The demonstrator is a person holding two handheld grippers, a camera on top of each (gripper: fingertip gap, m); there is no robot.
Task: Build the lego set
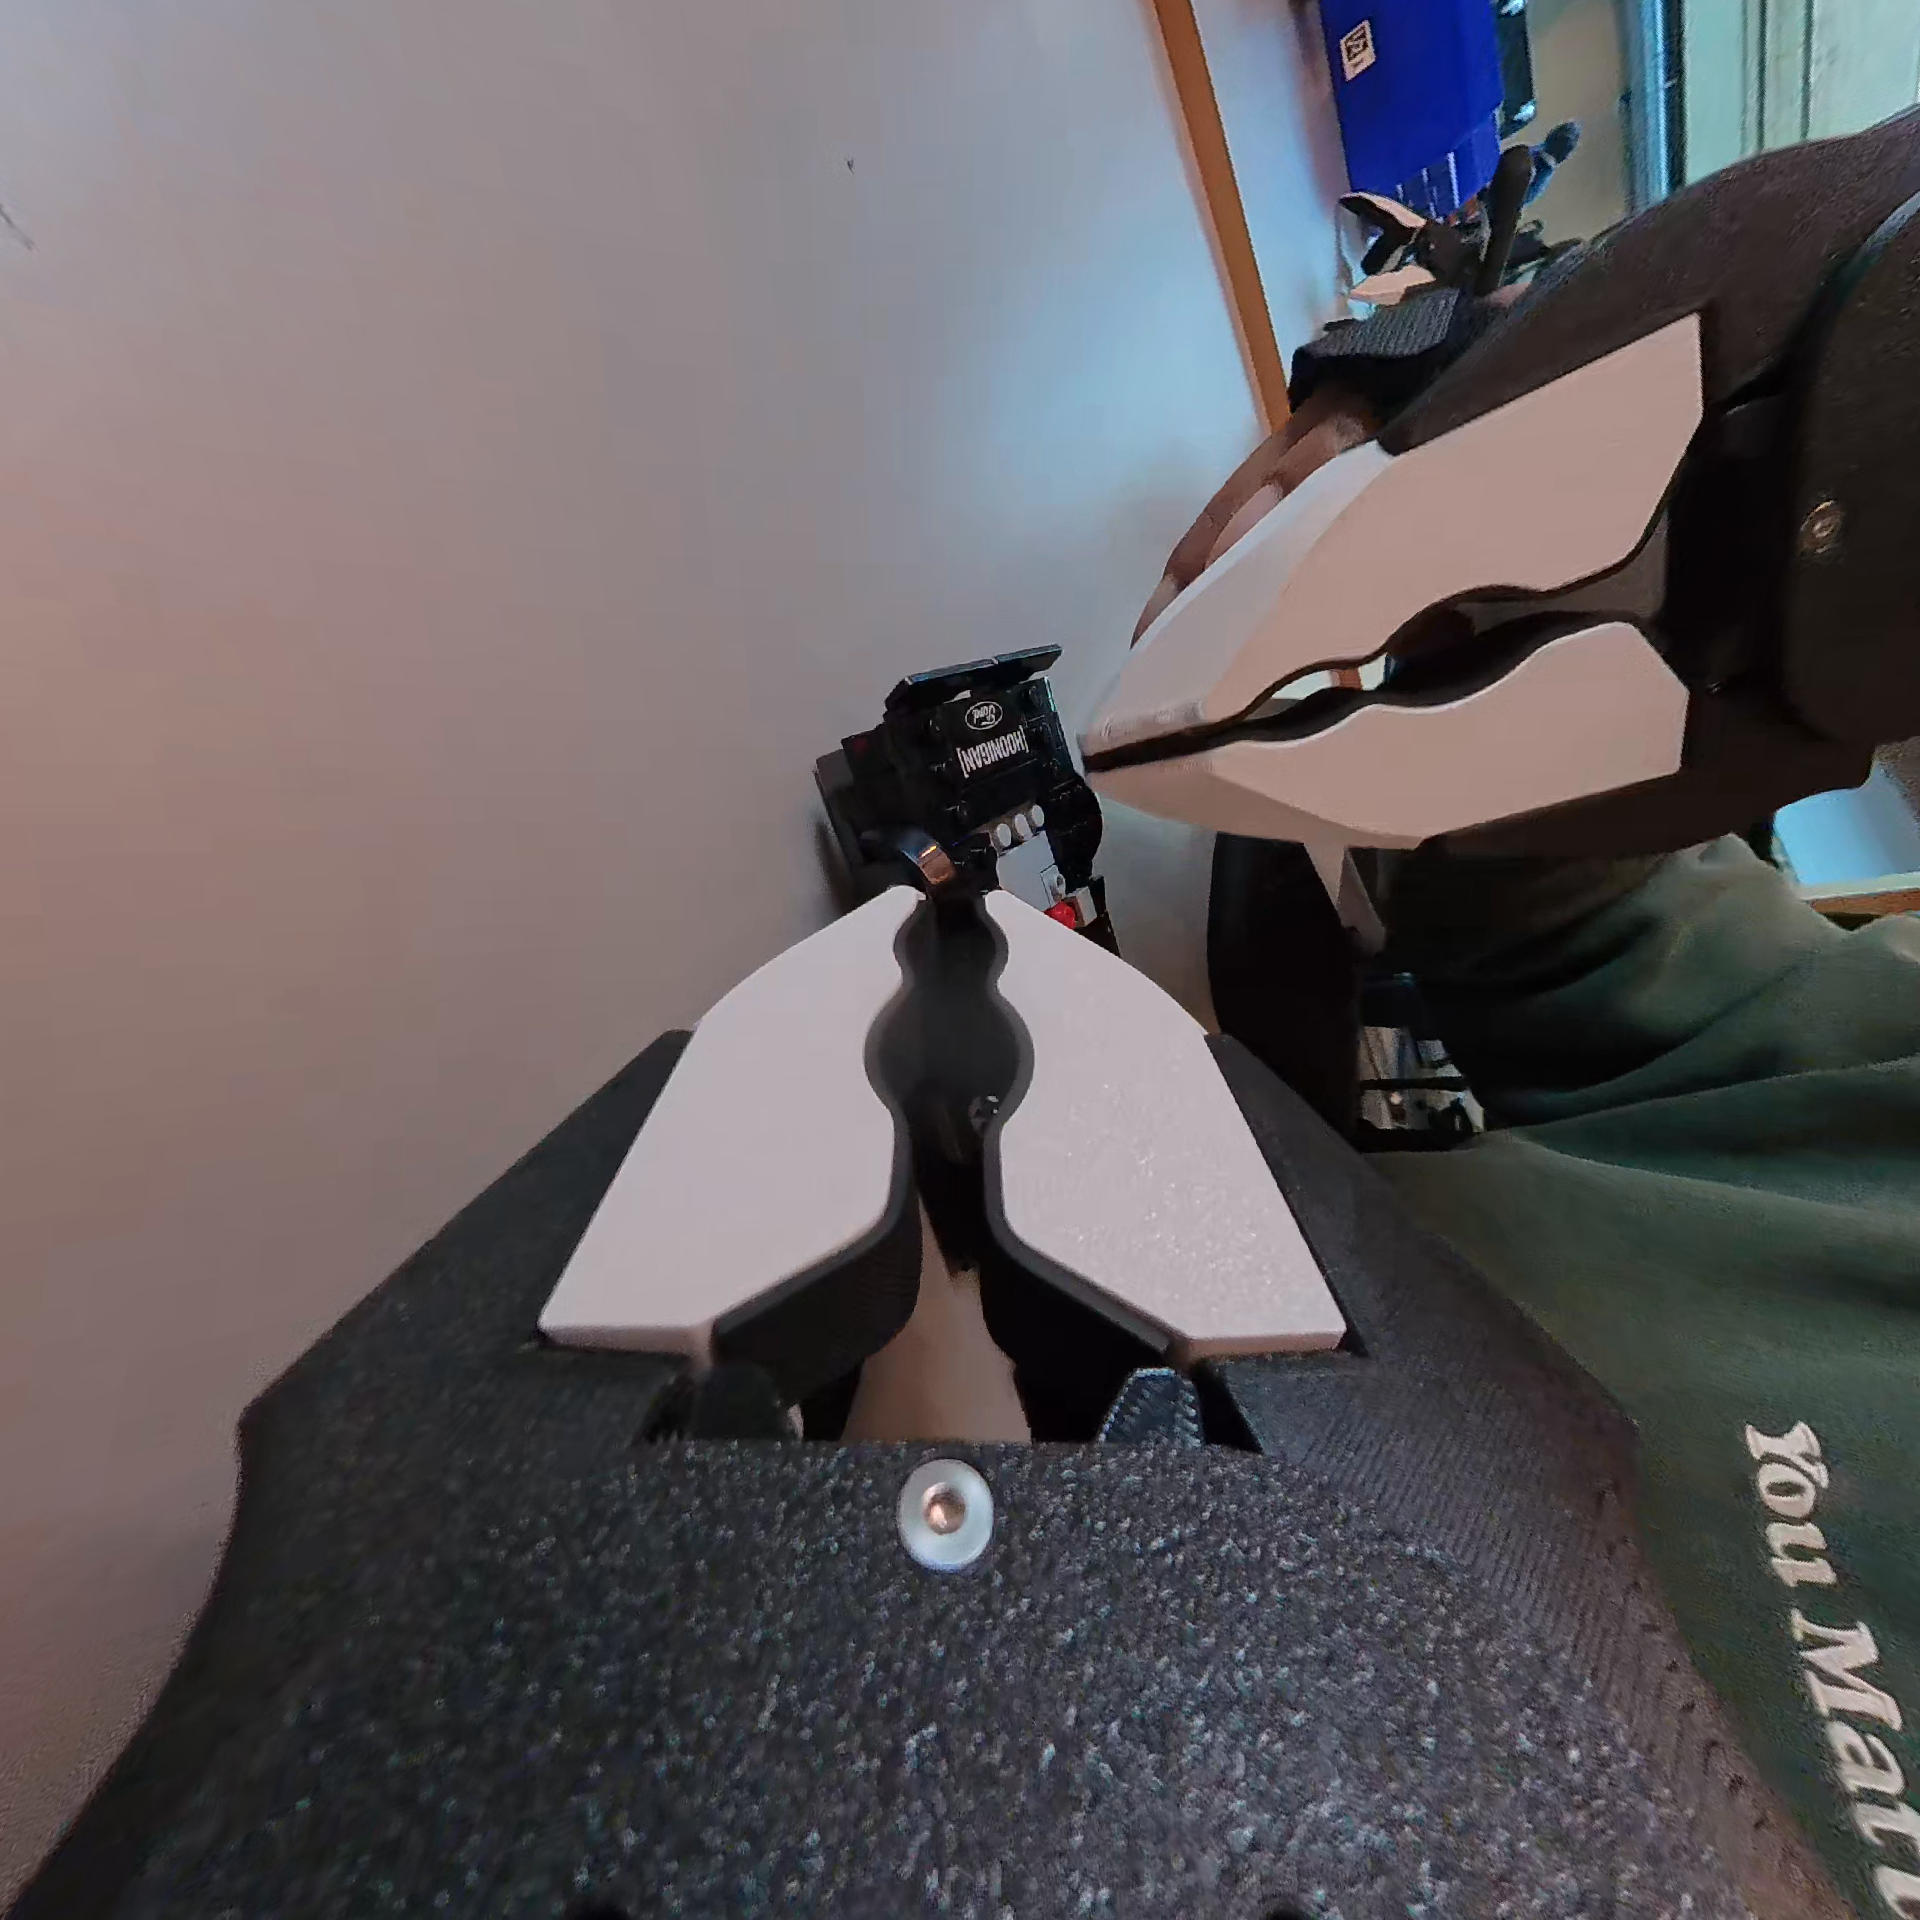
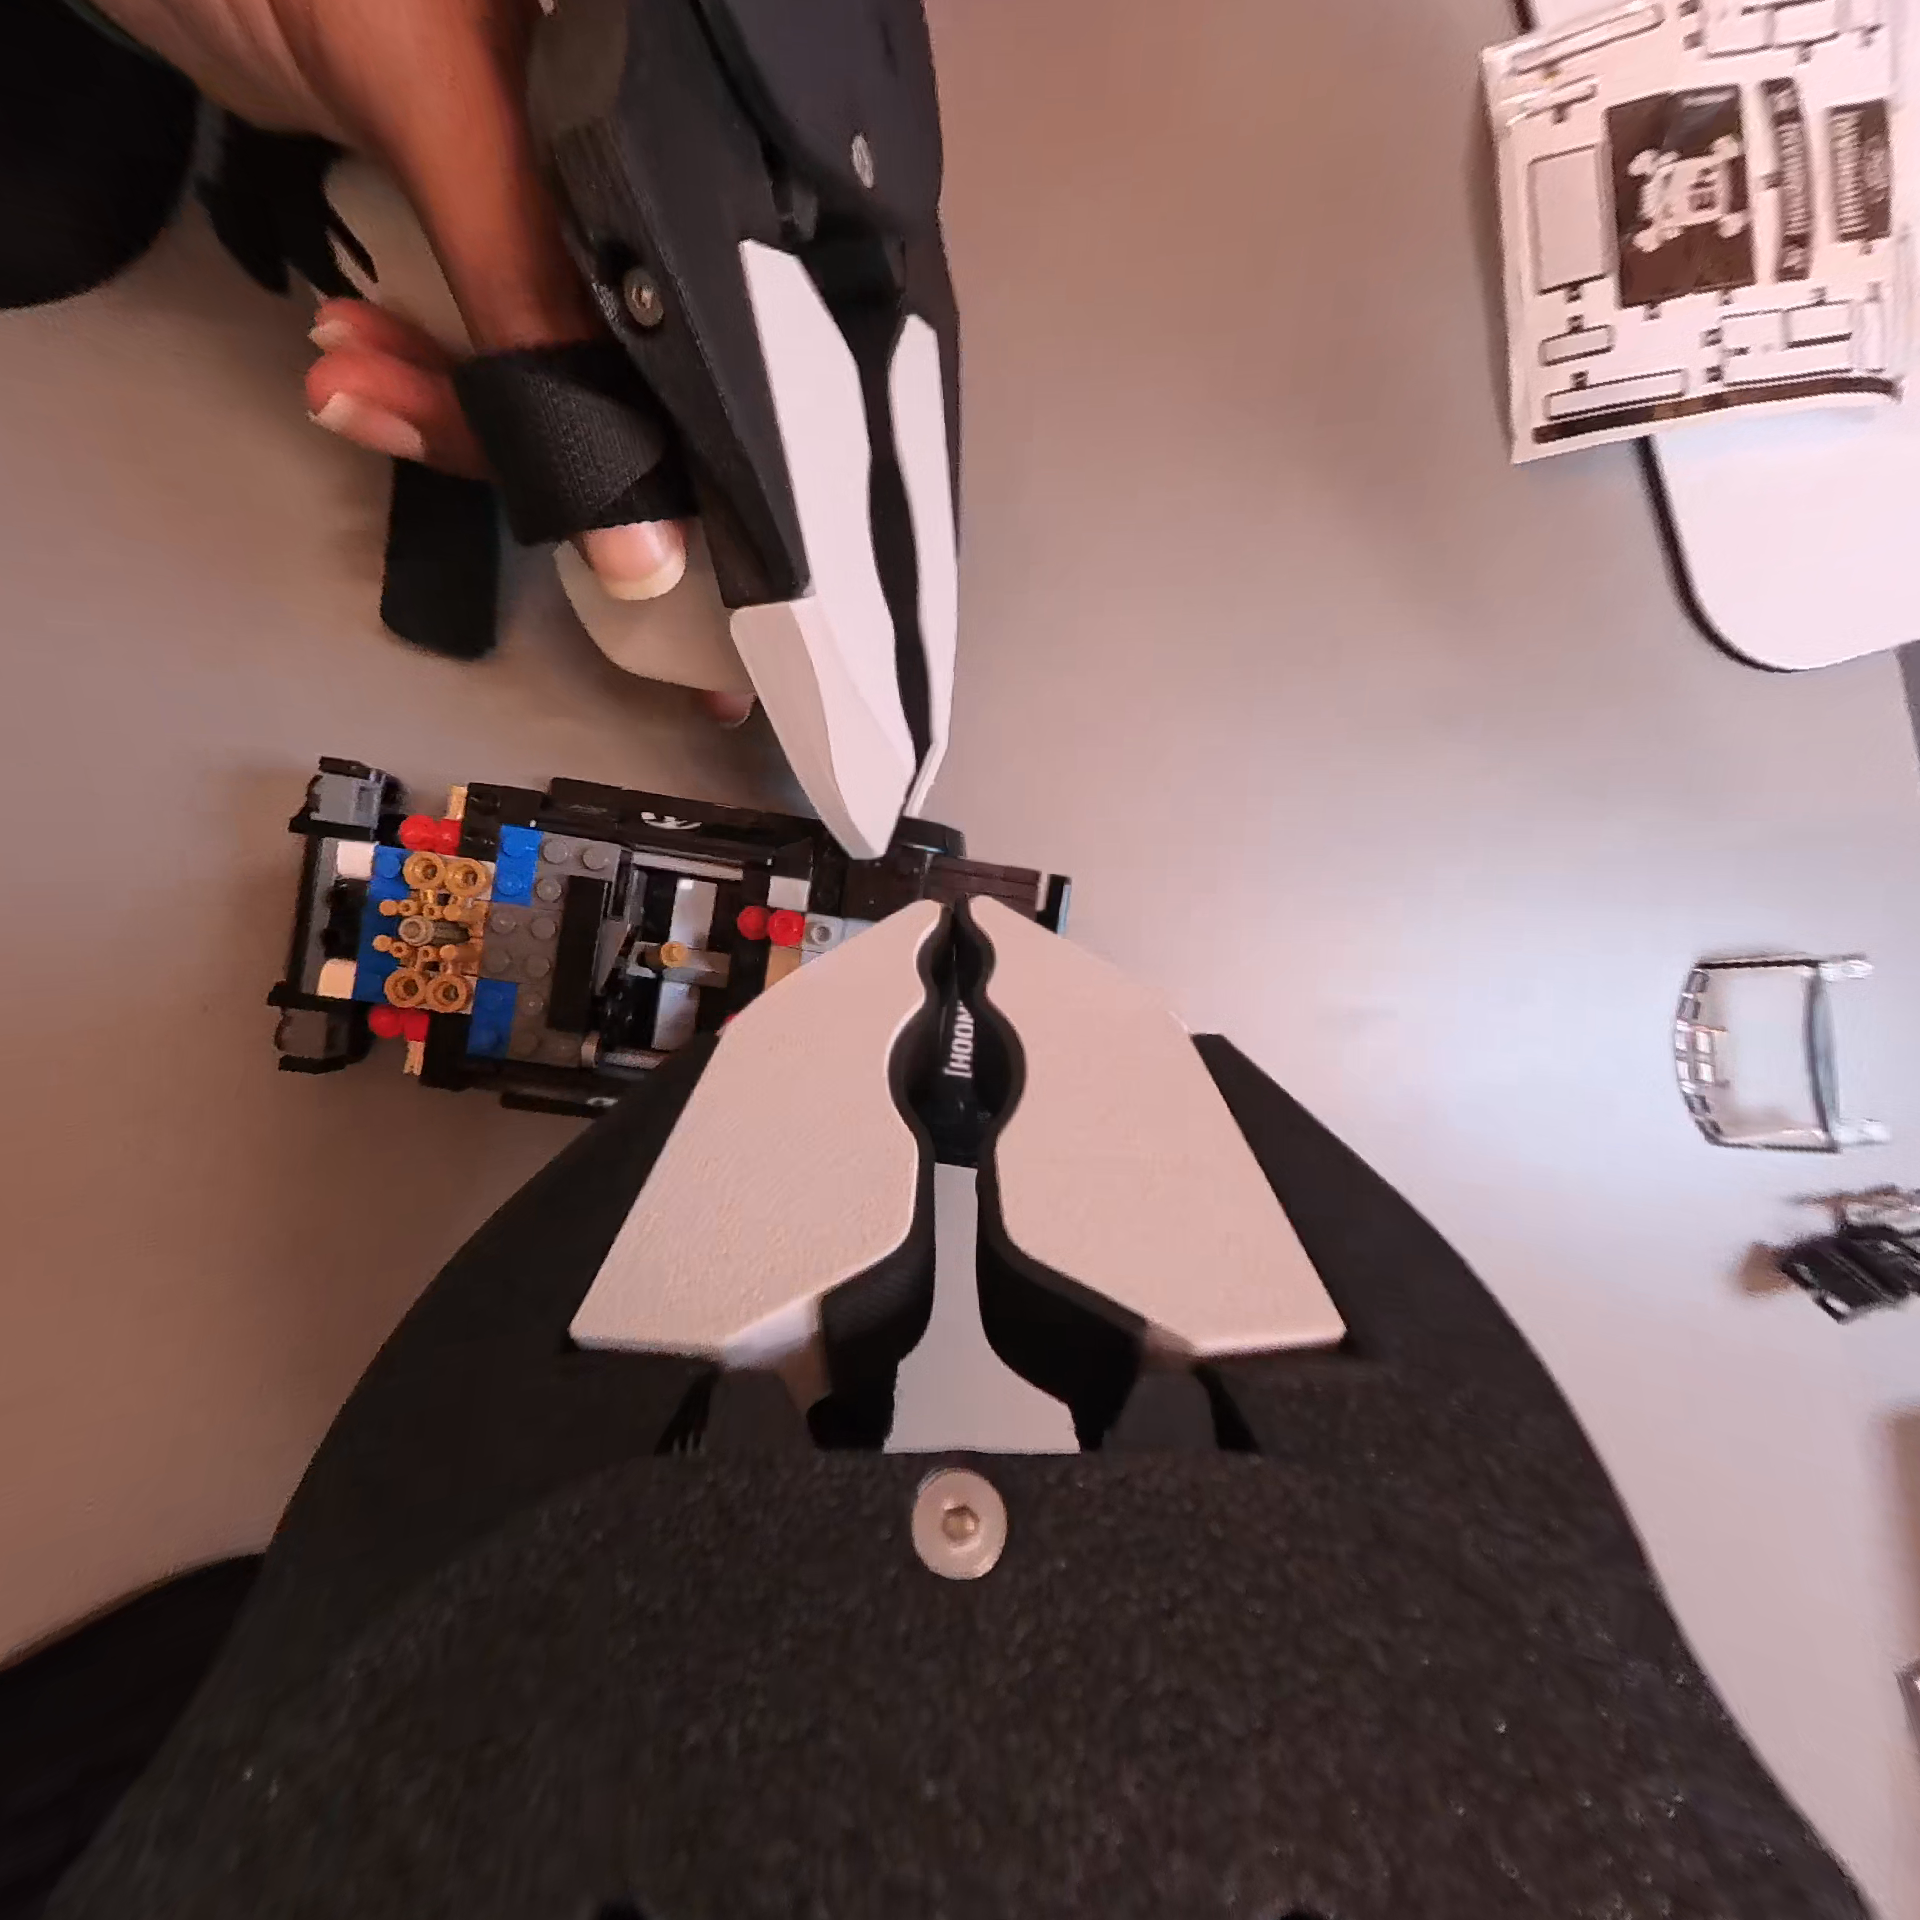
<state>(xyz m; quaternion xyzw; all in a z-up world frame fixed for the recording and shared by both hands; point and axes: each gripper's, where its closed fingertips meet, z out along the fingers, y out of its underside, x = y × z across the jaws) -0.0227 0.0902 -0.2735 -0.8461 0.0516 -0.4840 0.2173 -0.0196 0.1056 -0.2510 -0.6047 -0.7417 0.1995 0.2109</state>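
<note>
The left tongs (image 1: pixel 954 902) are pinched together at the tips on a small black part with a shiny metal ring at the rear corner of the lego car (image 1: pixel 966 779). In the right wrist view the same tongs (image 2: pixel 896 831) come down from above, tips meeting on the car's black rear edge, with the person's hand (image 2: pixel 499 312) strapped to the handle behind them.

The right tongs (image 2: pixel 954 909) are also closed, tips together against the rear end of the lego car (image 2: pixel 582 935); whether they clamp a piece of it or only press on it cannot be told. Through the gap between their white plates a black printed panel shows. In the left wrist view the right tongs (image 1: pixel 1101 753) touch the side of the car's black rear block.

The car lies on the grey bench (image 2: pixel 1299 727), roof off, its blue, gold, grey and red inner bricks exposed. The right tongs' body covers the near rear quarter of the car.

Well apart on the bench lie a clear windscreen piece (image 2: pixel 1761 1049), a small blurred black part (image 2: pixel 1860 1262), a sticker sheet (image 2: pixel 1704 218) and a white tray (image 2: pixel 1797 551). A green sleeve (image 1: pixel 1662 1195) fills the left view's right side.
</note>
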